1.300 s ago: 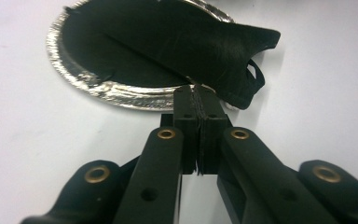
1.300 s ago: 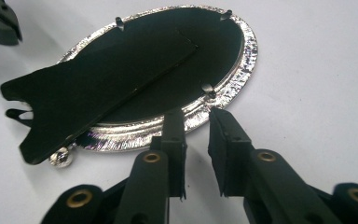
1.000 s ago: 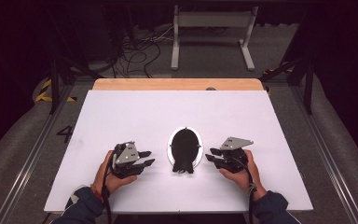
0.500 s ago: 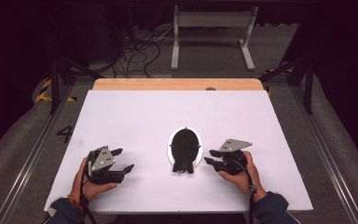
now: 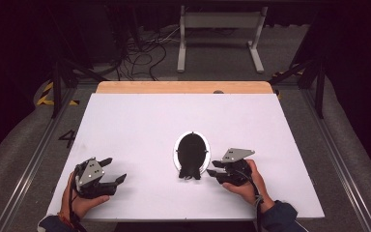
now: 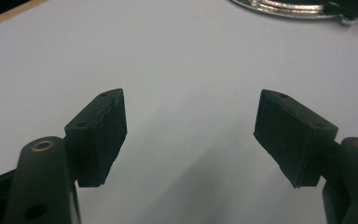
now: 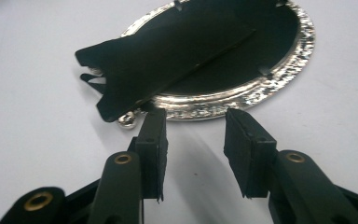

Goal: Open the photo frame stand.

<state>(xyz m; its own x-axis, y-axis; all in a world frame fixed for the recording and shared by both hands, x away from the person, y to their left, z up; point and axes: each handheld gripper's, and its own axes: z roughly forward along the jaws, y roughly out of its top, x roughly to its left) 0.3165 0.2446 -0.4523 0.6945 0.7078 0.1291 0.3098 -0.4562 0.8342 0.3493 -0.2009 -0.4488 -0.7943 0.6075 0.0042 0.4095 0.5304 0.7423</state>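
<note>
Left gripper (image 5: 110,171) withdrew (frame (image 7: 242,100) face-down).

My left gripper (image 5: 118,173) sits low at the near left, held from behind by my left hand (image 5: 79,200), jaws pointing right. They have just been opening and now stand wide apart with nothing between the pads (image 6: 103,133). My right gripper (image 5: 213,173), in my right hand (image 5: 246,186), points left; its jaws have been opening too, gap bare.
</note>
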